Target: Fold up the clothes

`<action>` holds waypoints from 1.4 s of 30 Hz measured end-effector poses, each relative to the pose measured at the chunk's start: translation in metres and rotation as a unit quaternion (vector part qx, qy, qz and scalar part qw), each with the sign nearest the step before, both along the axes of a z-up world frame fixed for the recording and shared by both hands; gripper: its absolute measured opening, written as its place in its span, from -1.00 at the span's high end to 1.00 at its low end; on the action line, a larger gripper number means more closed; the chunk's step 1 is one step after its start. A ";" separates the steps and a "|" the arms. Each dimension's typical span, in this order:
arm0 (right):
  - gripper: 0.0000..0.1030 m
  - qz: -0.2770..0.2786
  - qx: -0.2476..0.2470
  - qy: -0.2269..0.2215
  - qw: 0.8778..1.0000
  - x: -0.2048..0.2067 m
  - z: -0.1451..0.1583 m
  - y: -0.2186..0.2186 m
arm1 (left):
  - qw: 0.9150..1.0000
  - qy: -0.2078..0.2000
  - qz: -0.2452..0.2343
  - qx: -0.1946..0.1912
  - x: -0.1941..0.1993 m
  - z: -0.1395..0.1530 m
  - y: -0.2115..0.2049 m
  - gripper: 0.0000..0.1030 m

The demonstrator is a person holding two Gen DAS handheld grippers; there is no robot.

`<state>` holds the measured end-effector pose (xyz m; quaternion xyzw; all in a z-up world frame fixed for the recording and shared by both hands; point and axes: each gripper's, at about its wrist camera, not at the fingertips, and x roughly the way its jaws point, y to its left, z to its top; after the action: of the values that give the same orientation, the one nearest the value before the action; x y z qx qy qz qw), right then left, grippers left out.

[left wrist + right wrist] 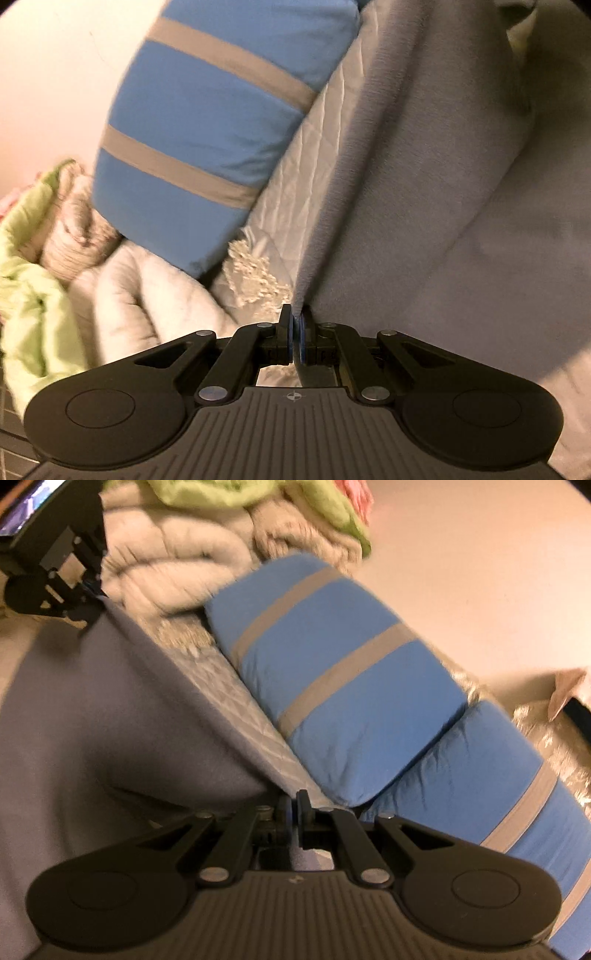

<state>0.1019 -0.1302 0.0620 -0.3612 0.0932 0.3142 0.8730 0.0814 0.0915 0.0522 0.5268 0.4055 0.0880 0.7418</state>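
Plainly, both grippers are clamped on the same grey garment [424,184], each at one point of its upper edge. The left gripper [296,334] has its blue pads pressed together with the thin edge of the cloth pinched between them; from there the fabric rises ahead of the fingers and spreads wide to their right, filling most of that side of the left wrist view. The right gripper [293,812] has its fingers drawn close on the cloth's edge as well, with the grey garment [92,720] running away to its left and up toward the left gripper [86,590], which shows far off at the upper left of the right wrist view, holding the other end of the same edge. The edge looks stretched in a fairly straight line between the two.

Beyond the garment lies a quilted pale bed cover [321,147]. Ahead and to the left of the left gripper sits a blue pillow with grey stripes [207,122]; a second blue striped pillow [480,786] lies just to the right of the right gripper. Farther off is a heap of cream knitwear [177,561] with a green cloth [207,493] on it. Both views are blurred.
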 end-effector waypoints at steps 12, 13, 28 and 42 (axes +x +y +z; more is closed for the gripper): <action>0.19 -0.069 -0.042 -0.005 0.997 0.074 -0.039 0.044 | 0.998 -0.033 0.022 0.042 0.097 -0.045 0.021 0.88; -0.32 -0.086 -0.043 -0.013 0.995 0.081 -0.043 0.045 | 0.997 -0.044 0.024 0.057 0.103 -0.049 0.021 0.80; -1.00 -0.116 0.013 0.001 0.993 0.054 -0.036 0.012 | 0.989 -0.133 0.027 -0.062 0.081 -0.019 0.012 -0.56; -1.00 -0.083 0.025 0.046 0.995 -0.024 -0.050 0.007 | 0.963 -0.040 -0.184 -0.194 0.005 -0.031 -0.022 -0.56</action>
<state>0.0780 -0.1230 0.0116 -0.3155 0.1546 0.2592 0.8997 0.0865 0.0695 0.0209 0.4345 0.2806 -0.1092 0.8489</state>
